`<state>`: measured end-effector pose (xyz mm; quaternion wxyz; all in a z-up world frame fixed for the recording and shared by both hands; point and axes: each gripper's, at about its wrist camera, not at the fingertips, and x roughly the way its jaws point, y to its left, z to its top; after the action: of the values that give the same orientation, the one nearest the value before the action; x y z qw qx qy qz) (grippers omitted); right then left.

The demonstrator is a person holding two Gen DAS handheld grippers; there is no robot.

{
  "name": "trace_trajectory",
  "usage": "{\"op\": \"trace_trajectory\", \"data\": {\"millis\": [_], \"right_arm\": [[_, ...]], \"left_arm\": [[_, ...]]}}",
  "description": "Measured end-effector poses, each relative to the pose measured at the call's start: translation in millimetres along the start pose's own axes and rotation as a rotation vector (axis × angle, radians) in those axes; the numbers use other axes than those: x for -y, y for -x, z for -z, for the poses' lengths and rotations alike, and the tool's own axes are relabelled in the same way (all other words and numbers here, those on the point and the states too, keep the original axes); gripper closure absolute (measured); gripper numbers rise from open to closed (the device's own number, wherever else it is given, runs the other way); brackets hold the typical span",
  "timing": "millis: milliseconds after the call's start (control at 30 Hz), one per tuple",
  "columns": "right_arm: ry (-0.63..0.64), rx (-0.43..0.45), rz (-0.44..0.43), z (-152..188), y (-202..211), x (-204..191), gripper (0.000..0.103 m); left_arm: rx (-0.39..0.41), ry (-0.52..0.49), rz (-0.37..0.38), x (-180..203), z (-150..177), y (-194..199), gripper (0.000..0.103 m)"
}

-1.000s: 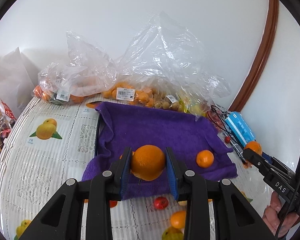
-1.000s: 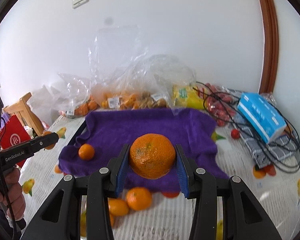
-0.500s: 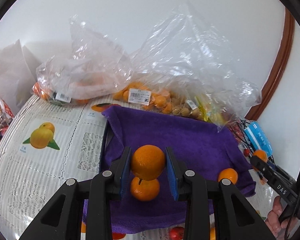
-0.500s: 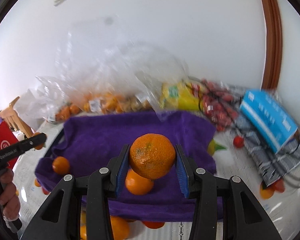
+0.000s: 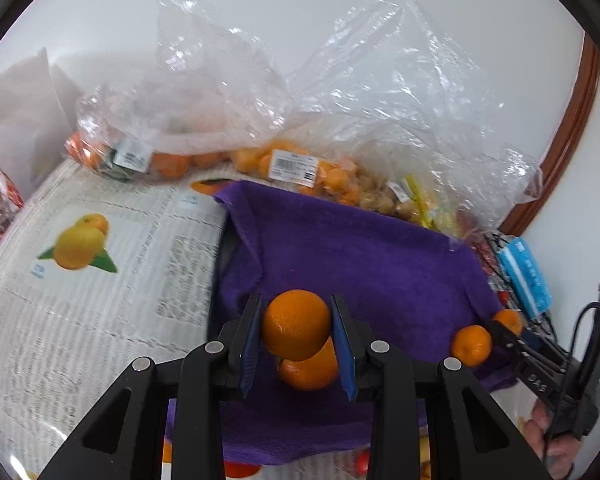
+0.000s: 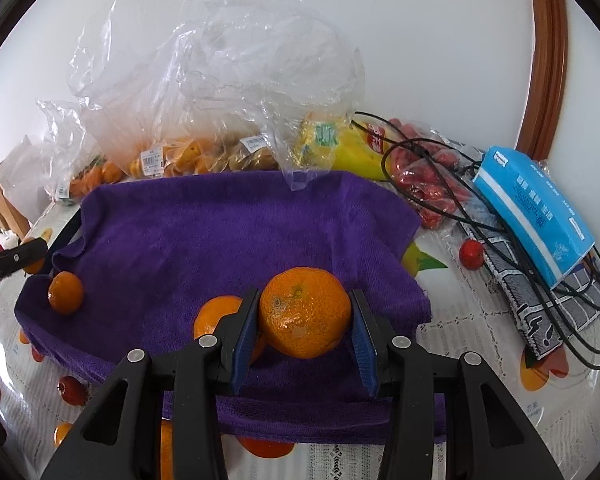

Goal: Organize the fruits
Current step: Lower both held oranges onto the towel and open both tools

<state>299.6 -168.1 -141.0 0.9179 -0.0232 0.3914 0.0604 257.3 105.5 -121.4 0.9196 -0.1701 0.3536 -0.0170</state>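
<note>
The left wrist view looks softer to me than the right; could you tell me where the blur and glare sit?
Left wrist view: the printed tablecloth smears at left and bottom, while the held orange stays sharp. Right wrist view: crisp throughout, with glare on the plastic bags; fisheye bends the wooden door frame.

My left gripper (image 5: 296,344) angles downward, its blue pads pressed against either side of an orange (image 5: 296,324) held between the fingers. My right gripper (image 6: 305,336) tilts down likewise, jaws clamped on a larger orange (image 6: 305,322). In the left wrist view, the right gripper's black fingers reach in from the right edge, a hand (image 5: 550,438) wrapped around its handle. In the right wrist view, the left gripper's fingertip pokes in at far left.
</note>
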Motion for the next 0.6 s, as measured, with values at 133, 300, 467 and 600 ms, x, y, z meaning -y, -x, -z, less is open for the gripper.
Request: {"op": "trace_trajectory", "data": {"millis": [133, 300, 467, 600], "right_arm": [[-0.006, -0.015, -0.002, 1, -4, 1, 0.059], [-0.011, -0.024, 0.004, 0, -5, 2, 0.059], [-0.004, -0.024, 0.011, 2, -5, 1, 0.059], [0.001, -0.024, 0.019, 3, -5, 1, 0.059]], "left_arm": [[-0.022, -0.029, 0.077, 13, 7, -2, 0.072], [-0.032, -0.086, 0.089, 31, 16, -4, 0.072], [-0.049, -0.134, 0.051, 44, 24, -12, 0.072], [-0.066, -0.163, 0.034, 49, 28, -17, 0.072]]}}
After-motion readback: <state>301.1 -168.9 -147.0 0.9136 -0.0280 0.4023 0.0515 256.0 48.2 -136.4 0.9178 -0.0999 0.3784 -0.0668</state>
